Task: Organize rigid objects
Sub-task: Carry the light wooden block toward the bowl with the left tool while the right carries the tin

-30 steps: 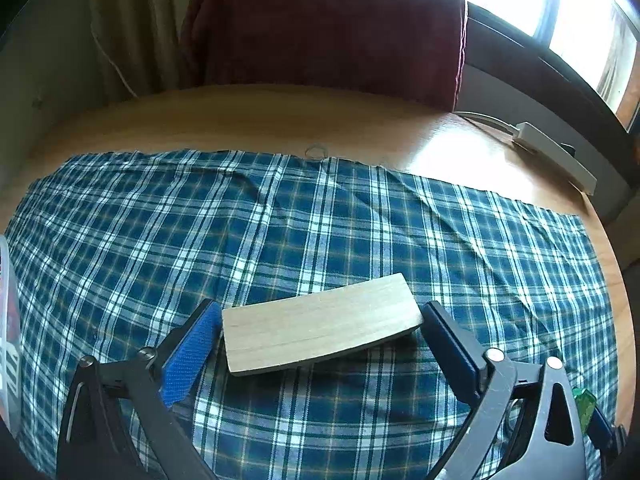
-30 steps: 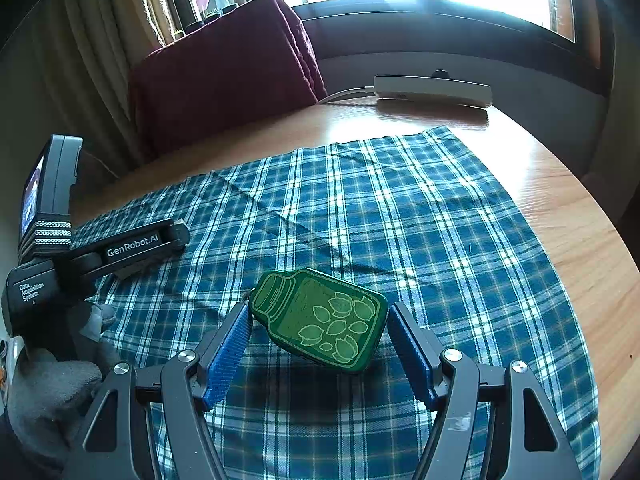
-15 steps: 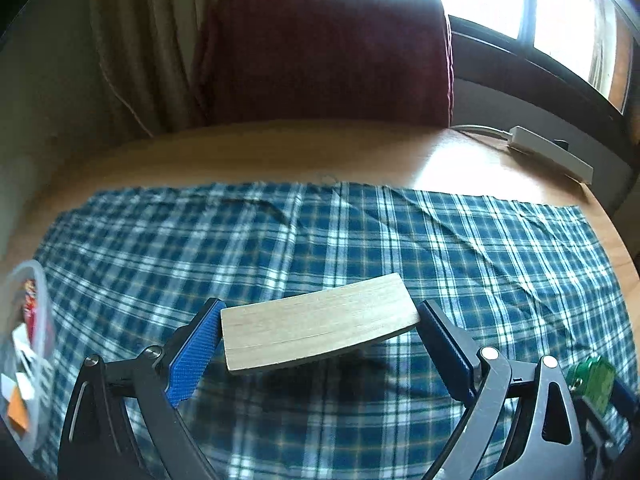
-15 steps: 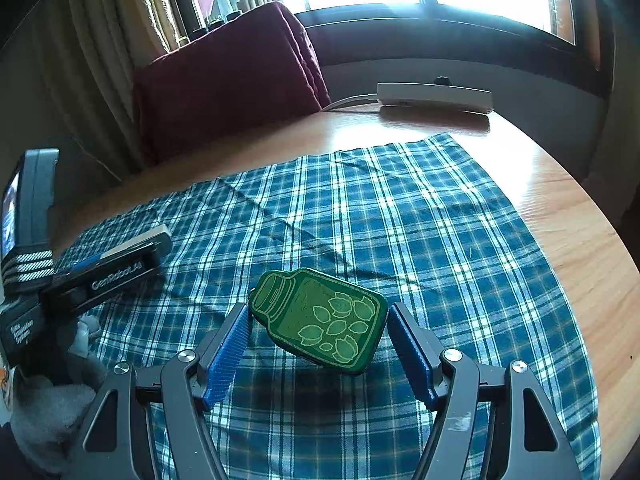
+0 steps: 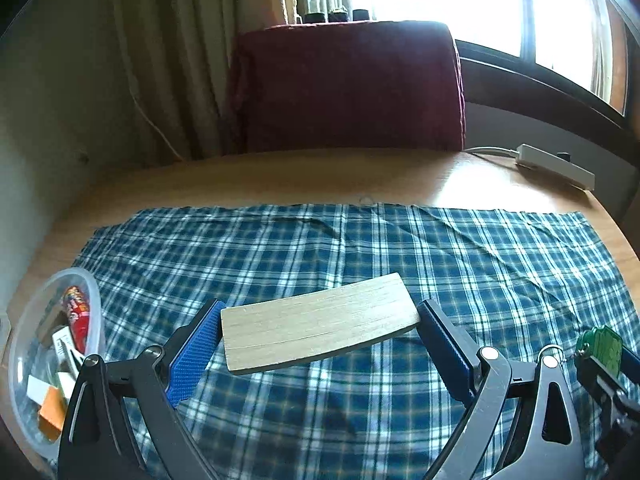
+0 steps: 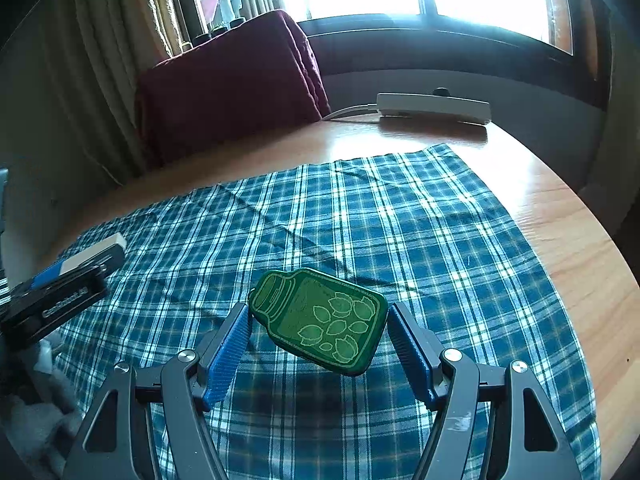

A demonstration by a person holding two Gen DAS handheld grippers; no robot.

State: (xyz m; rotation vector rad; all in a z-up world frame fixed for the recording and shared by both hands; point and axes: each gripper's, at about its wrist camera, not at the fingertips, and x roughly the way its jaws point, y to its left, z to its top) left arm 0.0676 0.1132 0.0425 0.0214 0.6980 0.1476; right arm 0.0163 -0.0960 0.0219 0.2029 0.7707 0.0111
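Note:
My left gripper (image 5: 320, 324) is shut on a flat pale wooden slab (image 5: 318, 322), held level above the blue plaid cloth (image 5: 360, 240). In the right wrist view my right gripper (image 6: 318, 320) is shut on a green jar-shaped tile (image 6: 324, 320) printed with leaves, also lifted off the cloth (image 6: 360, 220). The left gripper (image 6: 76, 270) with its wooden slab shows at the left edge of that view. The green tile (image 5: 600, 344) peeks in at the lower right of the left wrist view.
A clear plastic tub (image 5: 52, 352) holding a red can and several small items sits at the cloth's left edge. A white power strip (image 6: 434, 108) lies on the round wooden table (image 6: 560, 208) near the window. A maroon-covered chair (image 5: 348, 88) stands behind the table.
The left gripper has drawn back and tilted up with the slab, bringing the plastic tub into view. The right gripper holds the green tile nearly still.

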